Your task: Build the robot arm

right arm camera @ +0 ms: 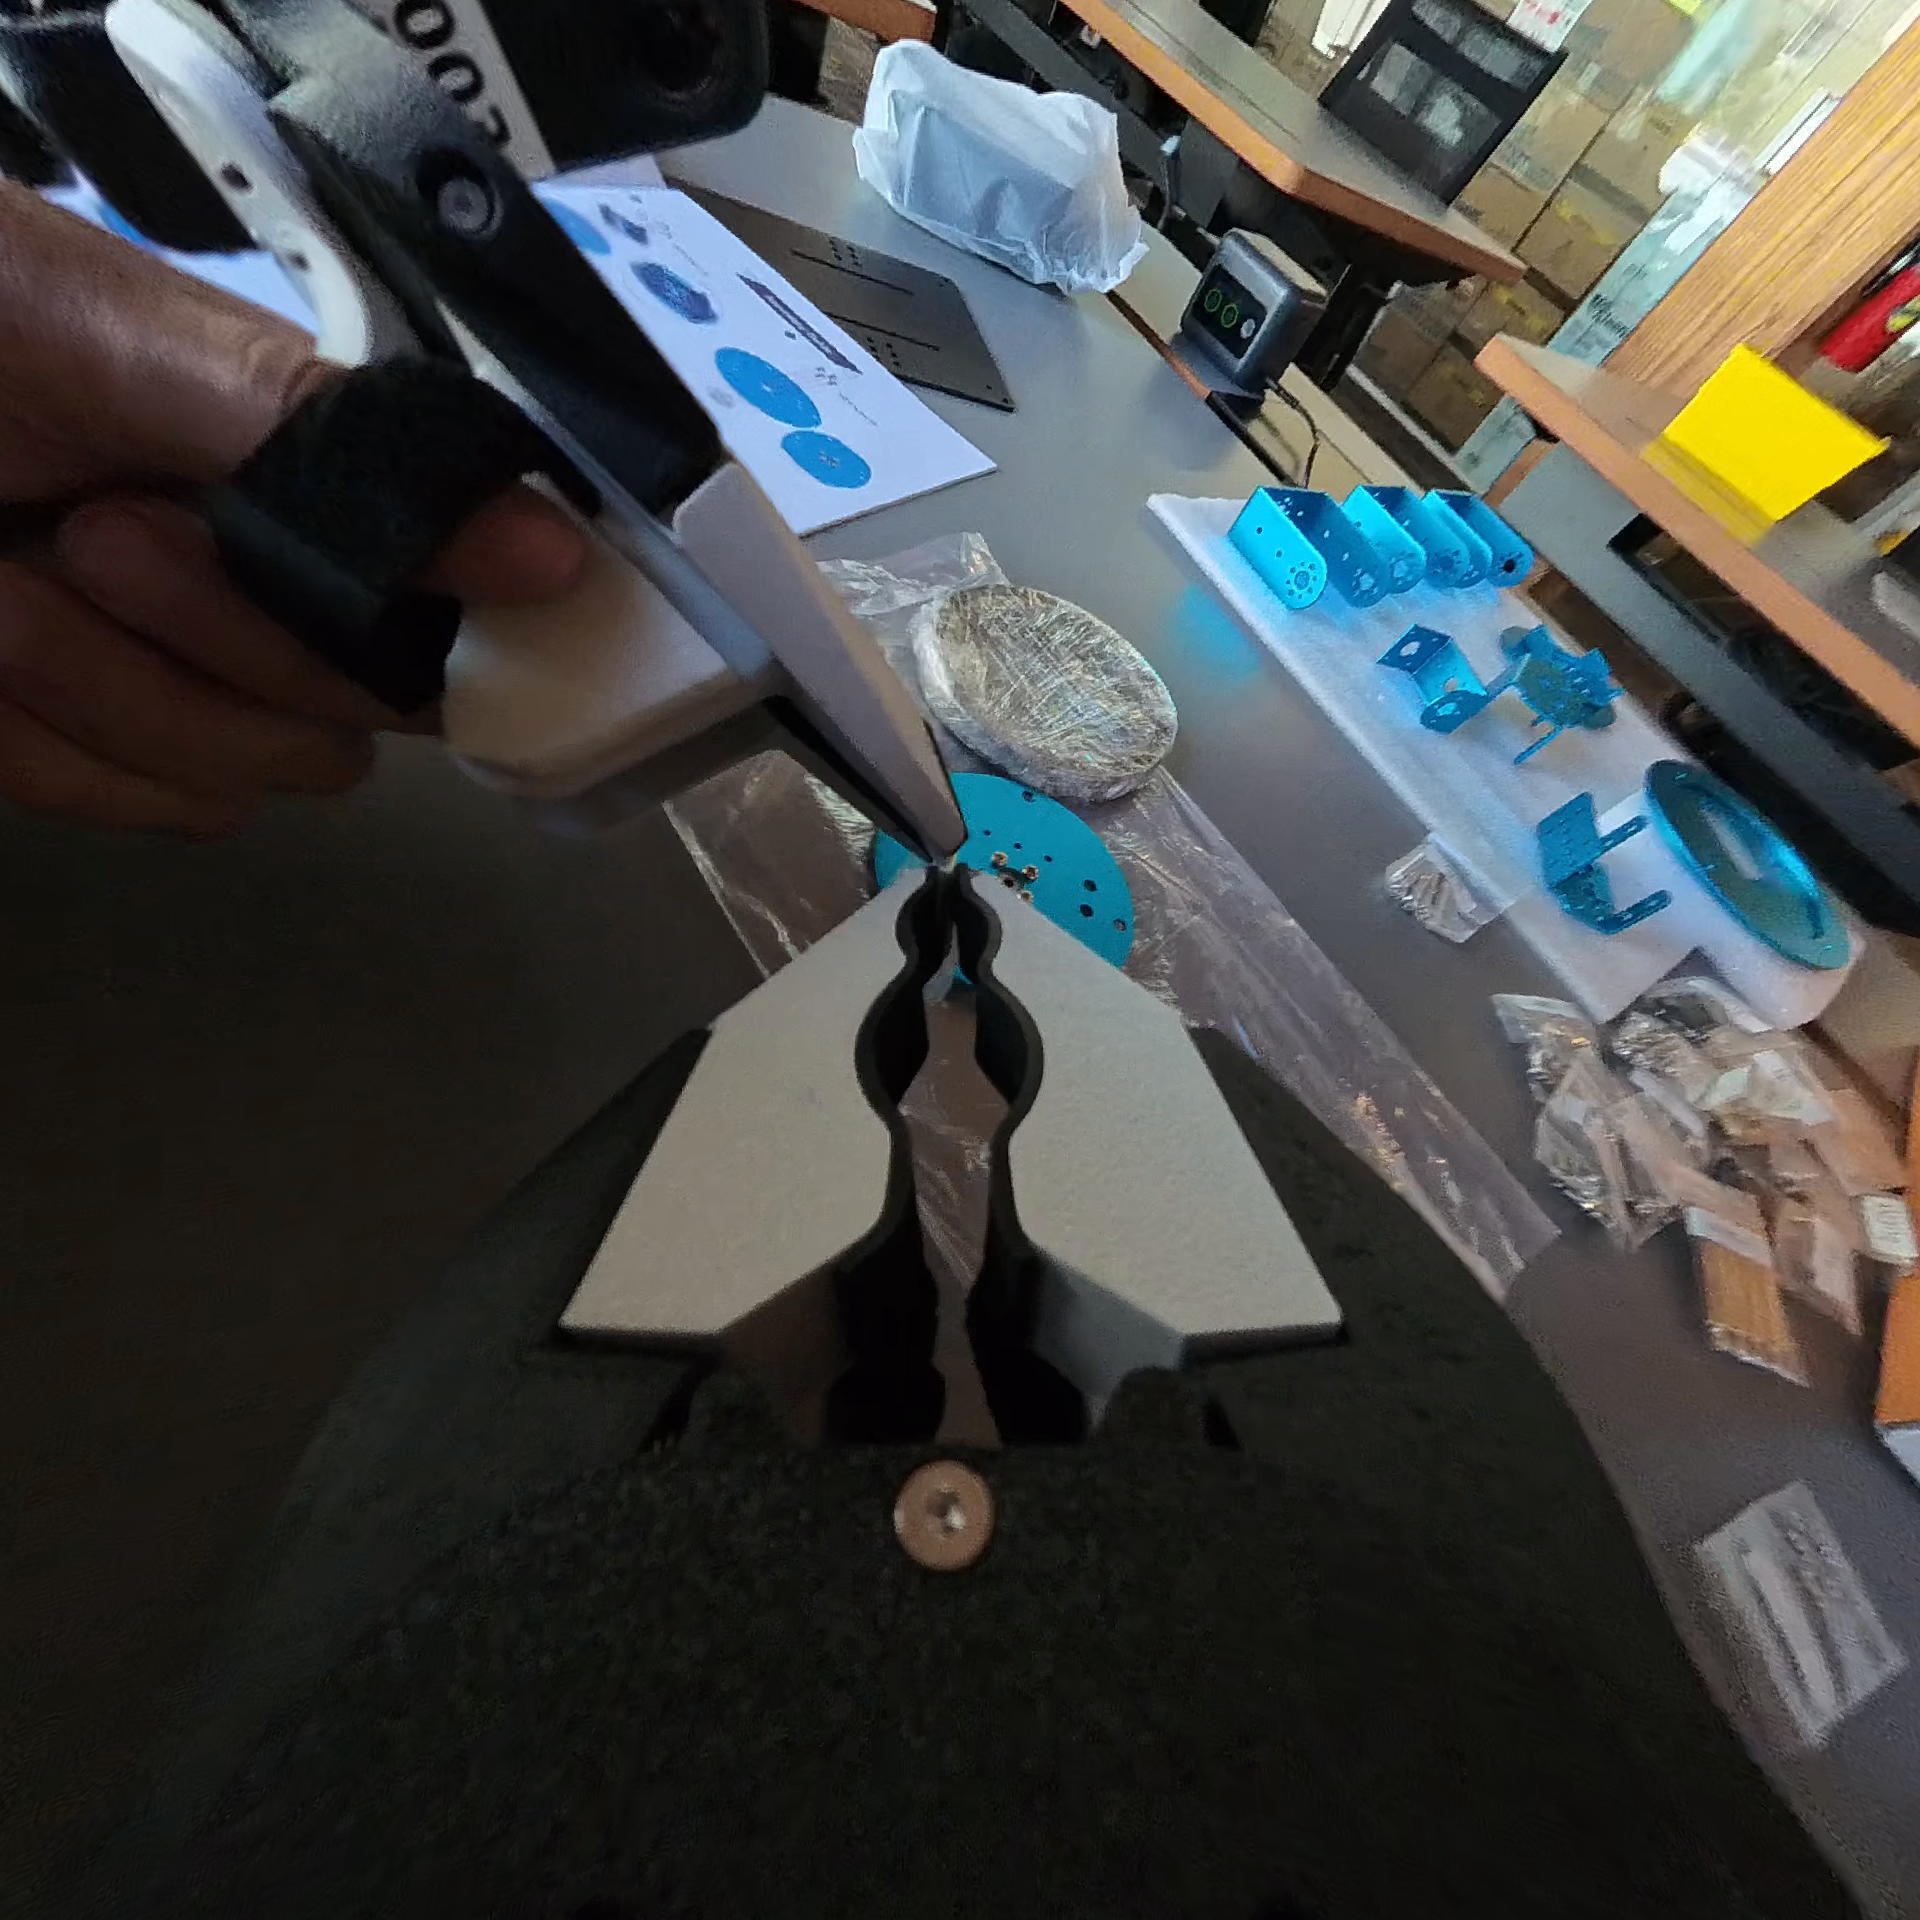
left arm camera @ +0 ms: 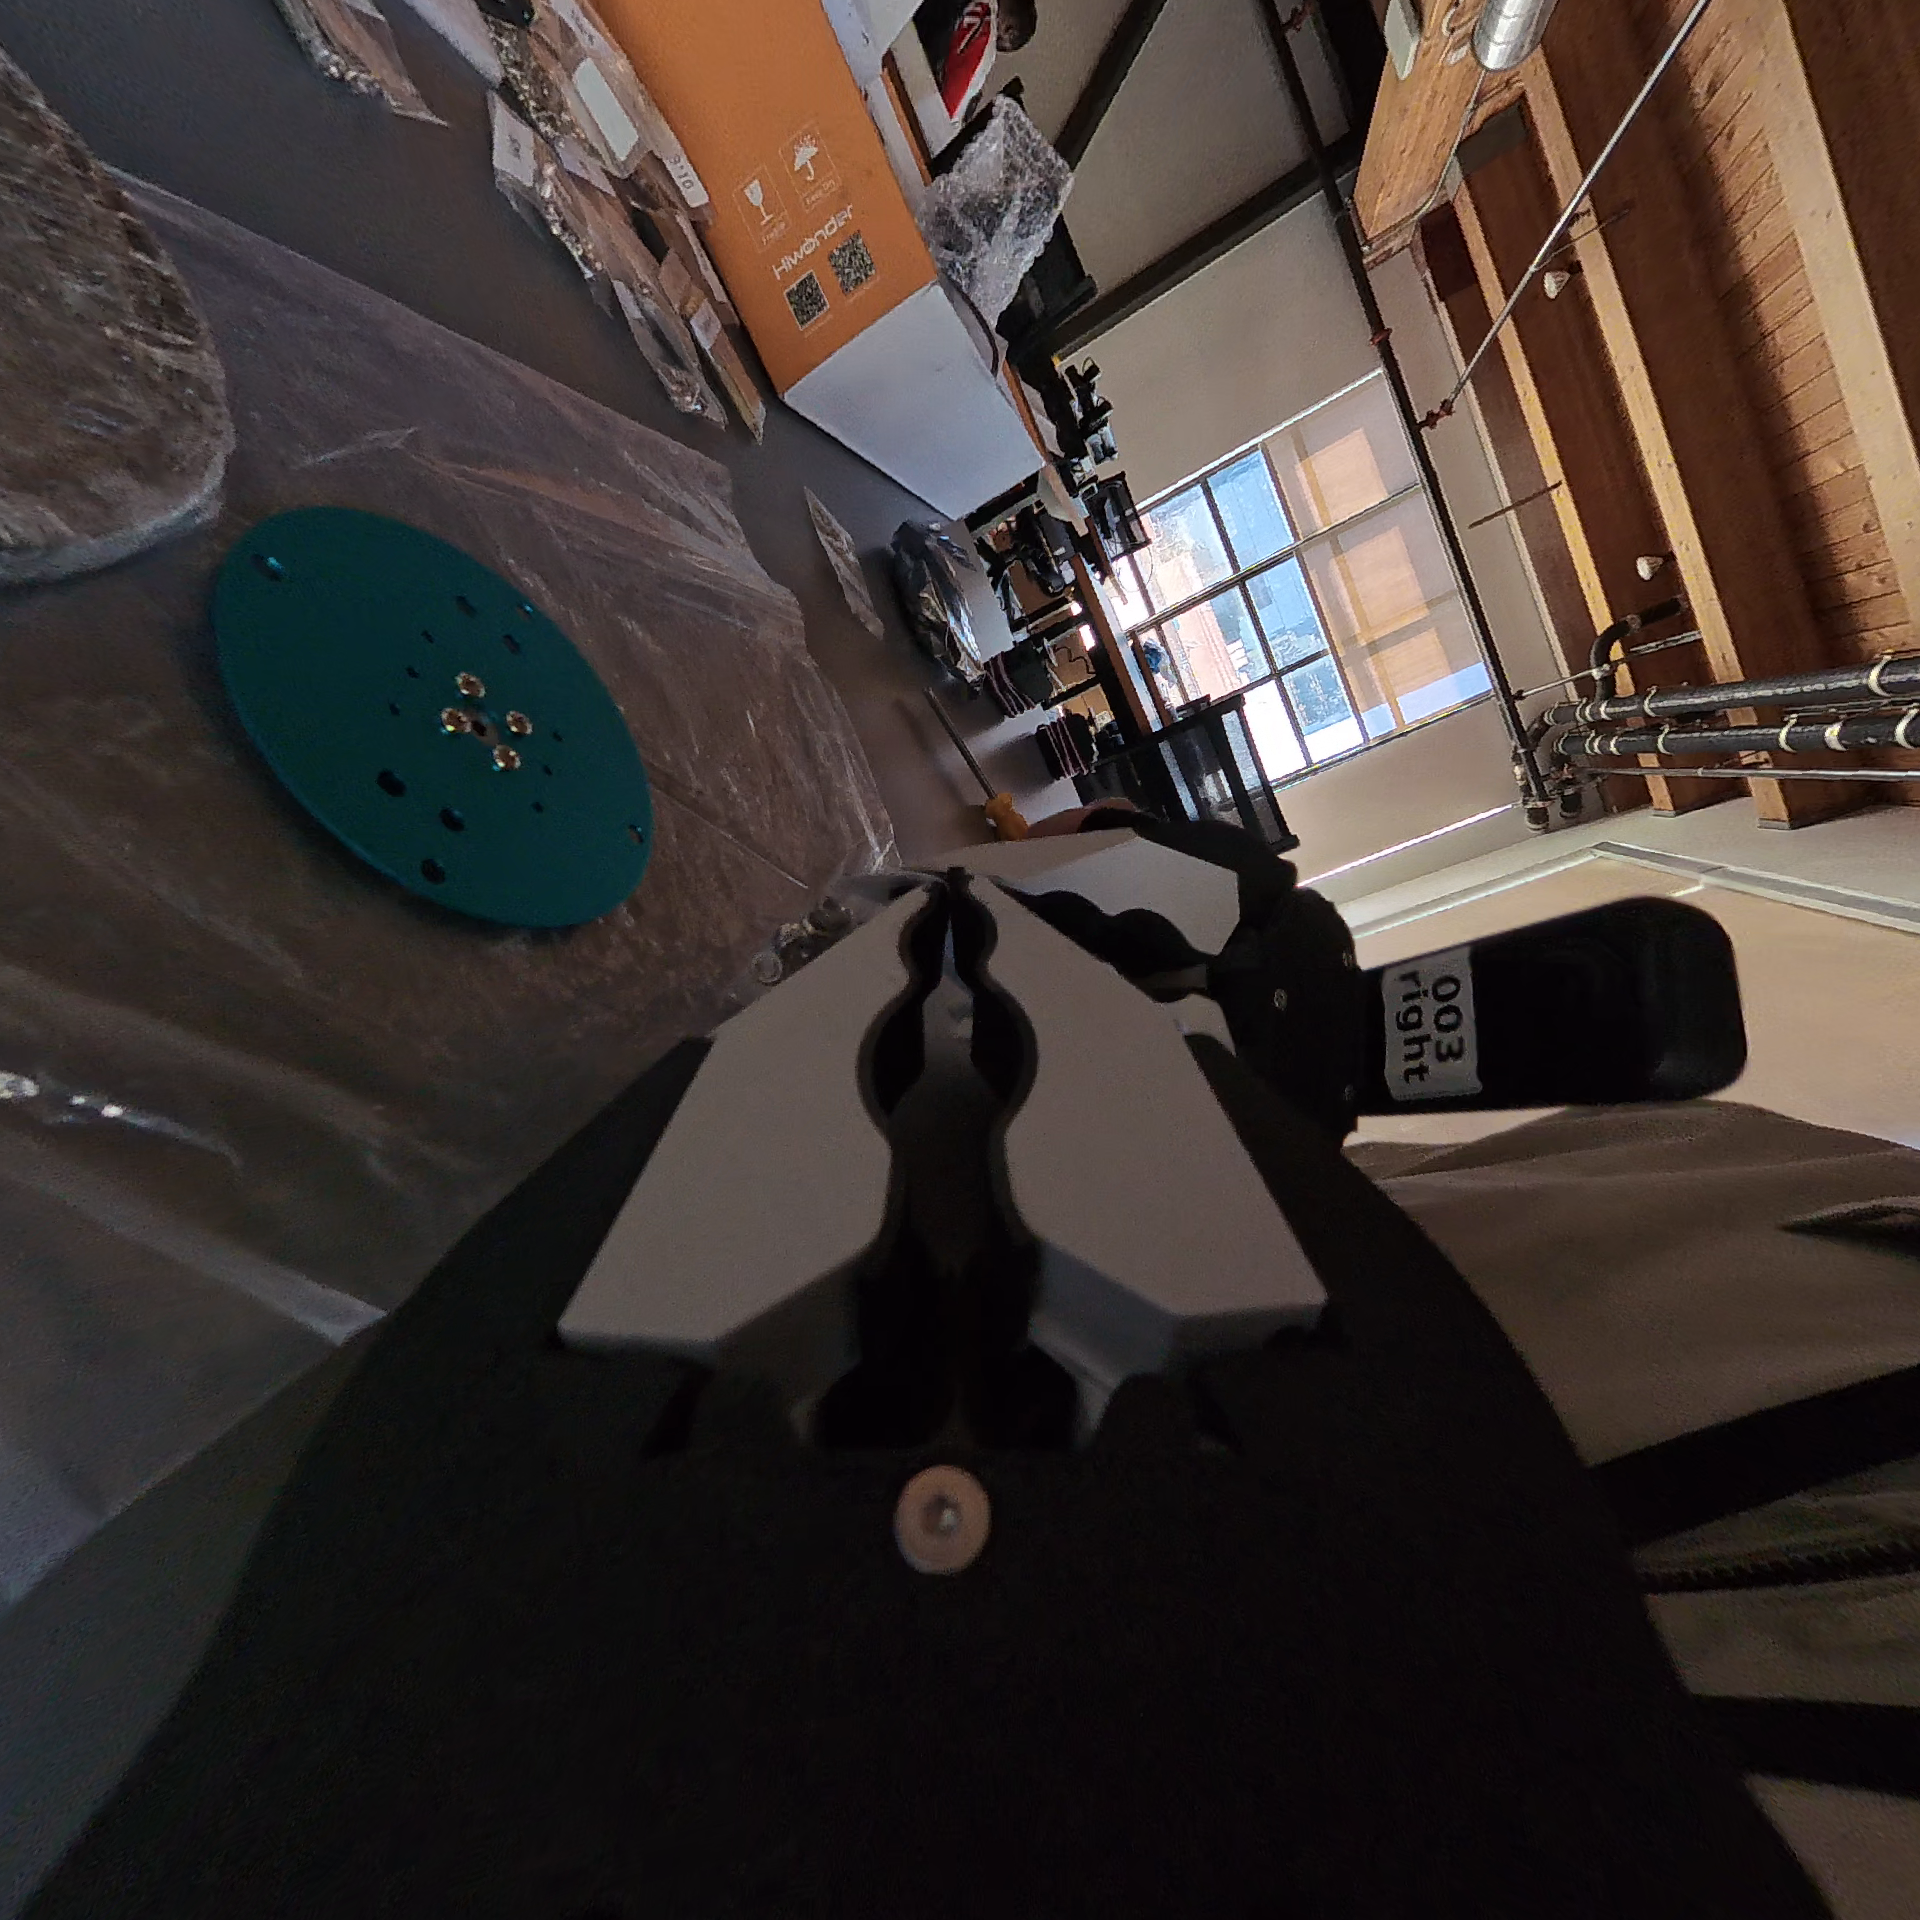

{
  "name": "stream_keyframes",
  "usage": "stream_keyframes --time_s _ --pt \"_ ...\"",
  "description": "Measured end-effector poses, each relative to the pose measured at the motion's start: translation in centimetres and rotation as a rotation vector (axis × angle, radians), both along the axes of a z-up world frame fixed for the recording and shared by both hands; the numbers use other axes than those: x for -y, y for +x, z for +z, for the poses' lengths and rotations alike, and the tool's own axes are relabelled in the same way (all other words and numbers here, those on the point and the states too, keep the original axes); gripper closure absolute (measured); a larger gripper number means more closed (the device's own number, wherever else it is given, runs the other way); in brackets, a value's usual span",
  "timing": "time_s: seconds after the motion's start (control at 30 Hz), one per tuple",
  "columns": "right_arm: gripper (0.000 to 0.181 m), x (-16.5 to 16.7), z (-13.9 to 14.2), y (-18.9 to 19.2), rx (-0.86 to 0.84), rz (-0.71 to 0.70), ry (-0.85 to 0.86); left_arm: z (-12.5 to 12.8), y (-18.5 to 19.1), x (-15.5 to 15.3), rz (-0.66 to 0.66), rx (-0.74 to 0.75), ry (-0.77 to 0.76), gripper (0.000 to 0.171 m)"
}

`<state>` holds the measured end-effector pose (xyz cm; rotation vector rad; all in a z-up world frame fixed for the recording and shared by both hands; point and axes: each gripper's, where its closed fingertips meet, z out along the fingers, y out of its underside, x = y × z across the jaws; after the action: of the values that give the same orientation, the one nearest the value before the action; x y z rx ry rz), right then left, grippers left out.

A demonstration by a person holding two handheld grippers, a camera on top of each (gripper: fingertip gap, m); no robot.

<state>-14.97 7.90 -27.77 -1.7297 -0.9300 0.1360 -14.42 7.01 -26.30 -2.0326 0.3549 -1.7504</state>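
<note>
My left gripper (left arm camera: 954,902) and my right gripper (right arm camera: 943,883) are both shut and meet tip to tip above the table. A thin pale sliver, seemingly a small clear packet (right arm camera: 941,977), is pinched between the two pairs of tips; most of it is hidden. In the right wrist view the left gripper (right arm camera: 933,836) comes down from the upper left, held by a person's hand (right arm camera: 156,540). In the left wrist view the right gripper (left arm camera: 977,868) comes in from the right. Just beyond the tips a blue round plate with holes (right arm camera: 1049,862) lies on clear plastic wrap (left arm camera: 431,717).
A foil-wrapped disc (right arm camera: 1044,691) lies behind the plate. A white foam tray (right arm camera: 1340,675) with blue brackets and a blue ring (right arm camera: 1756,873) is at right. Bags of hardware (right arm camera: 1704,1122), a printed sheet (right arm camera: 831,416), a black plate (right arm camera: 904,322), an orange box (left arm camera: 790,177), and a screwdriver (left arm camera: 992,800) surround them. Both grippers' tips are close together, under 4 cm apart. From either gripper's tips it is about 15 cm to the foil-wrapped disc (right arm camera: 1044,691).
</note>
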Motion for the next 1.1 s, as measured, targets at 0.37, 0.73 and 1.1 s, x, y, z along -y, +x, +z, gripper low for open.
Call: stream_keyframes --time_s 0.37,0.73,1.1 --pt "0.156 1.8 0.9 -0.8 -0.475 0.216 -0.448 -0.5 -0.5 0.2 -0.083 -0.169 0.183 0.171" --pt "0.18 1.2 -0.4 -0.3 -0.482 0.159 -0.533 0.5 0.4 0.4 -0.111 0.005 0.071 0.164" --pt "0.18 1.4 0.1 -0.2 -0.585 0.177 -0.602 -0.1 0.8 0.4 -0.089 -0.071 0.142 0.171"
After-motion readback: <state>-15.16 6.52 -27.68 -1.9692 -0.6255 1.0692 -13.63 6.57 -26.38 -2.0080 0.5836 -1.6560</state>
